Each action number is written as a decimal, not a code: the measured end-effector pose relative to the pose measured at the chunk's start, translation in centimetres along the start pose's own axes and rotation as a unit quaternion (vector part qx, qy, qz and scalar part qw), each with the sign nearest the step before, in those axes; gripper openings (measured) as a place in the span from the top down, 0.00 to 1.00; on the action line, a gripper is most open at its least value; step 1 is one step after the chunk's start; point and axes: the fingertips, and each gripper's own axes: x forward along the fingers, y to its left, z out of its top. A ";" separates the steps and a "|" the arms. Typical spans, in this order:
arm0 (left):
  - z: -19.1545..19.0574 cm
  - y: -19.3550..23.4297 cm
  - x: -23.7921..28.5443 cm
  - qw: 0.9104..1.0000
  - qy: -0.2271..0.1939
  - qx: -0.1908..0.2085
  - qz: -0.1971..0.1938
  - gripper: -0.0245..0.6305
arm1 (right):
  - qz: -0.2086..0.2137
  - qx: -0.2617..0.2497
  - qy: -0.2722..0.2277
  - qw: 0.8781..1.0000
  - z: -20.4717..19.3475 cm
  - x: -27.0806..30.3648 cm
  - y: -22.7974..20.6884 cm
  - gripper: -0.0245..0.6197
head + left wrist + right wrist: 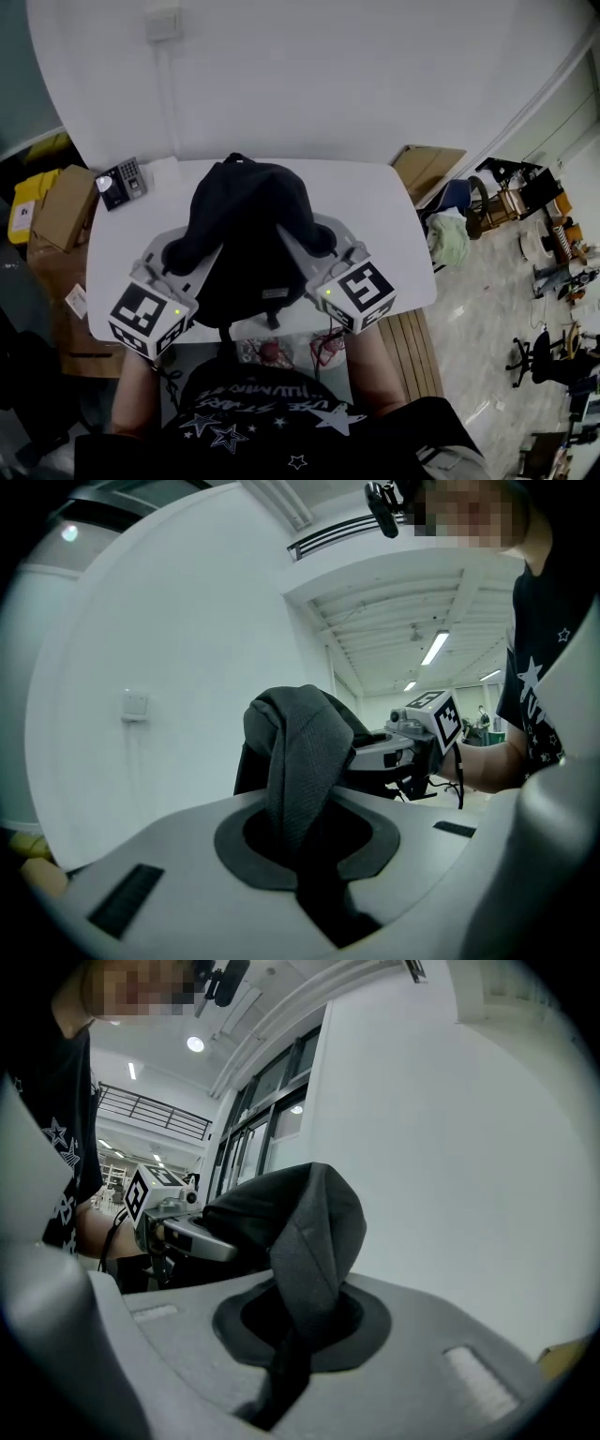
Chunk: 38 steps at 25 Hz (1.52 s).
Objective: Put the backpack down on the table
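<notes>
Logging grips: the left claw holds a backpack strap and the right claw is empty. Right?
Not quite. The right claw is shut on a strap too, as the right gripper view shows. The left claw does hold its strap.

backpack [246,234]: was black
table [380,220]: was white
shirt [267,412]: was black, with white stars
container [23,204] at nine o'clock: was yellow
</notes>
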 end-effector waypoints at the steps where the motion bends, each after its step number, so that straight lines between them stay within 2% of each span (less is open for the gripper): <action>1: -0.2 0.7 0.3 1.000 0.000 -0.001 -0.004 0.88 | -0.004 0.002 0.002 1.000 -0.2 0.6 -0.3 0.93; 10: -2.1 5.5 2.4 0.999 -0.001 -0.007 -0.031 0.88 | -0.032 0.010 0.020 0.999 -1.6 4.9 -2.0 0.93; 17: -4.2 7.0 3.1 0.999 0.008 -0.016 -0.044 0.88 | -0.039 0.017 0.032 0.999 -3.3 6.6 -2.1 0.93; 25: -5.8 8.7 3.4 0.999 0.008 -0.033 -0.030 0.88 | -0.032 0.016 0.048 0.998 -4.1 8.5 -2.2 0.93; 34: -6.7 8.6 2.8 0.999 -0.021 -0.035 -0.024 0.88 | -0.012 0.026 0.027 0.999 -4.6 8.7 -1.5 0.92; 38: -6.8 8.5 2.7 0.999 -0.030 -0.037 -0.026 0.88 | -0.017 0.025 0.017 0.999 -4.6 8.4 -1.5 0.91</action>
